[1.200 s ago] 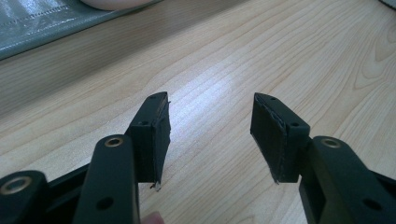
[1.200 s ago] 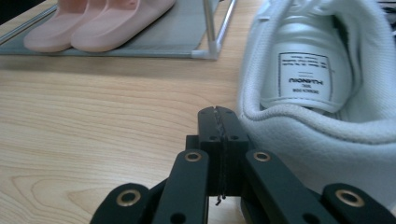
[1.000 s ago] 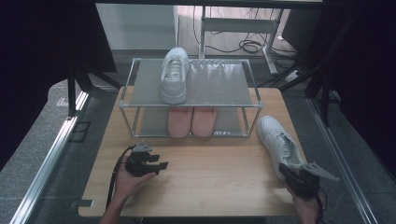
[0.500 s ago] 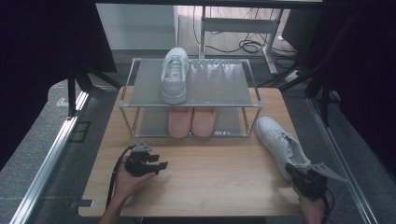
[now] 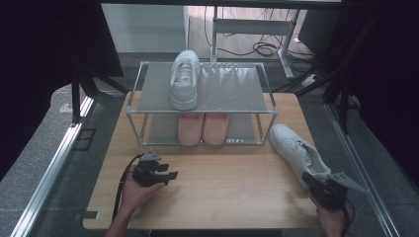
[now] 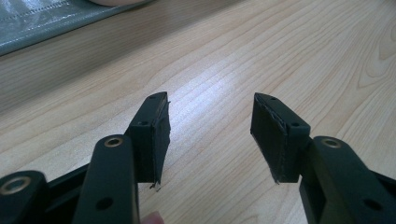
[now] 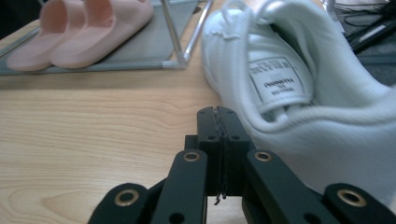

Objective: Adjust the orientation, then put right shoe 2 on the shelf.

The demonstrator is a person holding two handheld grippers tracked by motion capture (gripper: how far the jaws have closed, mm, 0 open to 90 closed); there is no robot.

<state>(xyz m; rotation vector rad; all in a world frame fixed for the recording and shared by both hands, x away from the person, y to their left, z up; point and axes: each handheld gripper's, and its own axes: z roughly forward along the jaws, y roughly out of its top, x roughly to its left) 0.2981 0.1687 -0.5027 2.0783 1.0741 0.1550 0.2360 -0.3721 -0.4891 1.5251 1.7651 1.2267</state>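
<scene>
Right of the shoe rack (image 5: 199, 111), on the table (image 5: 222, 197): one white sneaker (image 5: 296, 153), loose. Right gripper (image 5: 310, 180) has been brought to its heel, jaws pressed together, nothing held; a grasp is judged pending. Left gripper (image 5: 169, 175) is parked before the rack, open, empty.

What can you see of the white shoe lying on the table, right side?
The white shoe is a low lace-up sneaker, leather-like, with a white sole. It lies upright on the wooden table, right of the rack, toe toward the rack and heel toward the person. White laces show, and a printed label inside the tongue. The right gripper, jaws shut and empty, sits at the heel; contact is unclear.
</scene>
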